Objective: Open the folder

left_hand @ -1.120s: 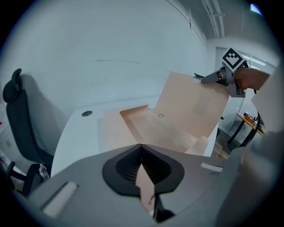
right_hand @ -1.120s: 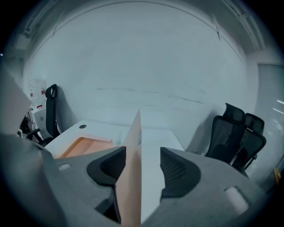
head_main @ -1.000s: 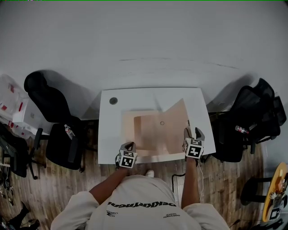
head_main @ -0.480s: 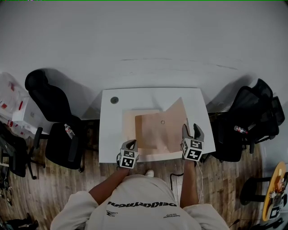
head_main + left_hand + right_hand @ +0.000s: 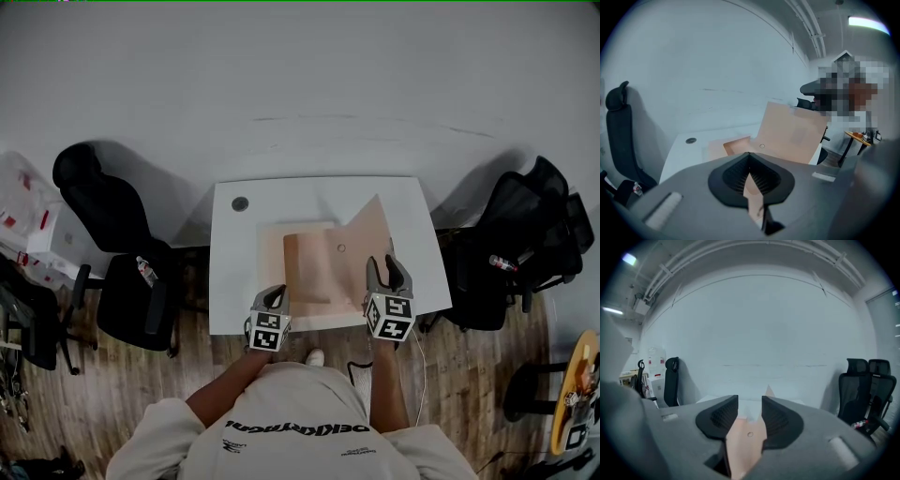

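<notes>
A tan folder lies open on the white table, its right cover standing up at a slant. My left gripper is at the folder's front left corner. In the left gripper view its jaws meet at the tips, with a tan strip of the folder between the pads. My right gripper is over the front edge near the raised cover. Its jaws are closing. A gap remains between them, and the folder sheet shows in that gap without the pads pressing on it.
Black office chairs stand left and right of the table. A round cable grommet sits at the table's far left corner. White boxes are stacked at the far left. A plain wall lies beyond the table, and wooden floor below.
Both grippers have risen. The right one has shifted left toward the folder's middle and its jaws have narrowed. The folder's darker inner panel looks narrower than before.
</notes>
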